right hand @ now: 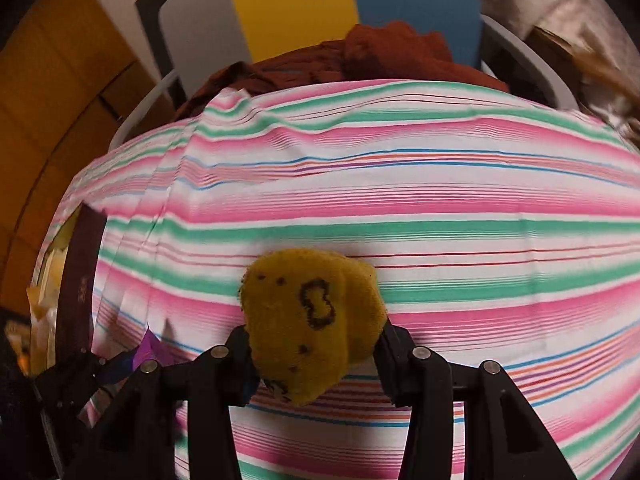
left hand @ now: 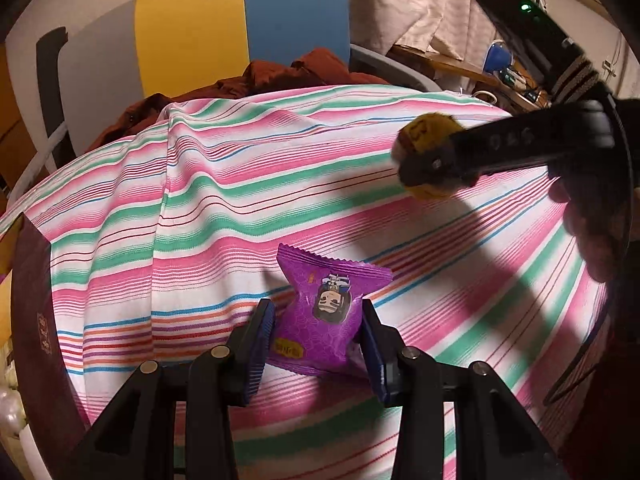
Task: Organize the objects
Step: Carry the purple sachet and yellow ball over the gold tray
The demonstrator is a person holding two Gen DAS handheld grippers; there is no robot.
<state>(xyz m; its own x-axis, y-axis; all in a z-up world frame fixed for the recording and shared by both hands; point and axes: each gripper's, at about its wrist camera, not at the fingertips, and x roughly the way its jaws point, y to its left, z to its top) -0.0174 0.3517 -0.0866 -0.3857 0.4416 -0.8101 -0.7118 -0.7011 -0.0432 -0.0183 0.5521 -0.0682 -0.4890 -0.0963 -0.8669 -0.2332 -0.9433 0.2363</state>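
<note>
Wide striped cloth [left hand: 224, 200] runs clear to its far edge, plenty of bare room mid-table. Left gripper [left hand: 319, 334] pinches a purple snack packet [left hand: 326, 312] low over the near side; right gripper [right hand: 314, 344] clamps a yellow plush toy [right hand: 312, 320], raised above the cloth.

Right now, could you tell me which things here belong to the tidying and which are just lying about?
In the job:
purple packet, in left gripper
yellow plush, in right gripper

Lying about:
striped cloth
brown garment
chair
</note>
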